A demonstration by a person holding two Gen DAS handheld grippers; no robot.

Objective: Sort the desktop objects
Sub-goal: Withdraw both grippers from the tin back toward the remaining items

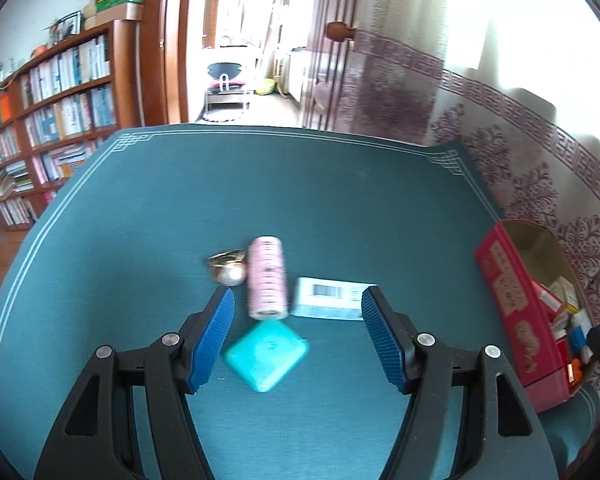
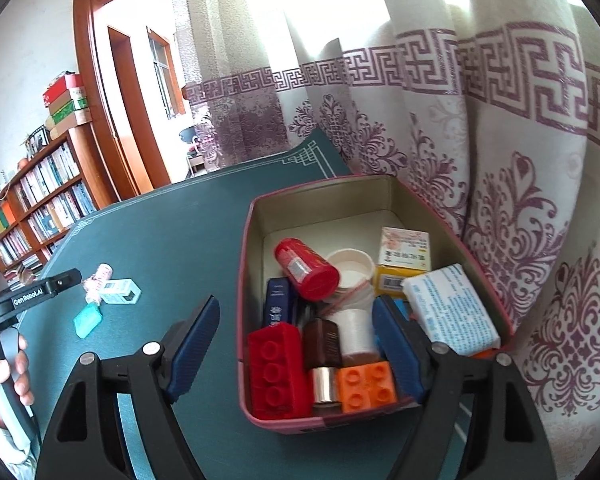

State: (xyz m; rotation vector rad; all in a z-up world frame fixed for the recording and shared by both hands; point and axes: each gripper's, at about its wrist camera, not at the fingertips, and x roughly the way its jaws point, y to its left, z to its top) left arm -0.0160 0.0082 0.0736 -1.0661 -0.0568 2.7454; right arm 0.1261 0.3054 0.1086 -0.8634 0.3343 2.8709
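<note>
Four loose items (image 1: pixel 267 283), two Lego bricks (image 2: pixel 278 368).

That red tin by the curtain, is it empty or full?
Nearly full: the red tin holds bricks, bottles, cups and boxes, with bare floor only at the back.

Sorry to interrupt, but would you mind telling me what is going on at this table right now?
A person is clearing small items off a green table mat into a red tin box. The left gripper, open and empty, hovers over the last loose items: a pink roll, a teal case, a white carton and a gold ring-like piece. The right gripper, also open and empty, sits above the box, which already holds blocks, bottles and cartons.
</note>
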